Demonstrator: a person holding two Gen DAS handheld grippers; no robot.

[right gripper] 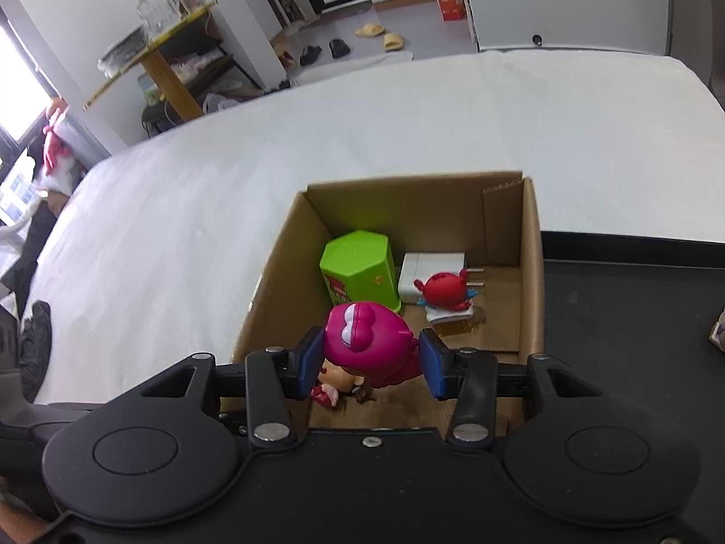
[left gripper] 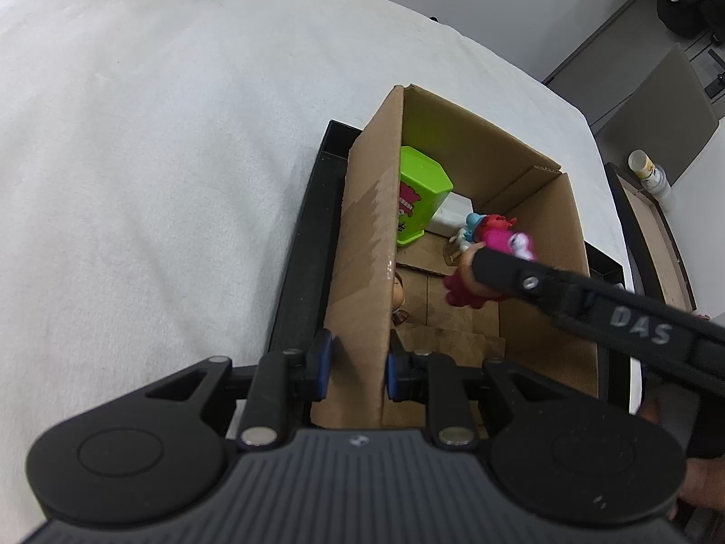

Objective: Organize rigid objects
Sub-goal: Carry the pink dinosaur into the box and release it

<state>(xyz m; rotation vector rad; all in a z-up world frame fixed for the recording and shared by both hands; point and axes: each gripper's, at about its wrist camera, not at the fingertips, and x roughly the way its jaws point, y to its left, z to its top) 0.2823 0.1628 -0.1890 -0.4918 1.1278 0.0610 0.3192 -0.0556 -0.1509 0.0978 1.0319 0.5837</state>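
The left gripper [left gripper: 355, 369] straddles the near left wall of the cardboard box [left gripper: 362, 245], one blue pad outside, one inside. The pads look just off the cardboard, so I can't tell whether it truly pinches. My read: it's there to steady the box while the other hand loads it.

Over the open top, the right gripper [right gripper: 371, 365] has its pads pressed against both sides of the magenta figure [right gripper: 367, 340], holding it above the box floor, near the front. It looks set to go down into free floor.

Along the back wall stand a green container [right gripper: 358, 269] in the left corner, a white charger [right gripper: 430, 272] beside it and a red crab toy [right gripper: 446, 292] in front. A small doll [right gripper: 337, 385] lies under the held figure, so the drop should avoid it. The box sits on a black tray [right gripper: 634, 317].
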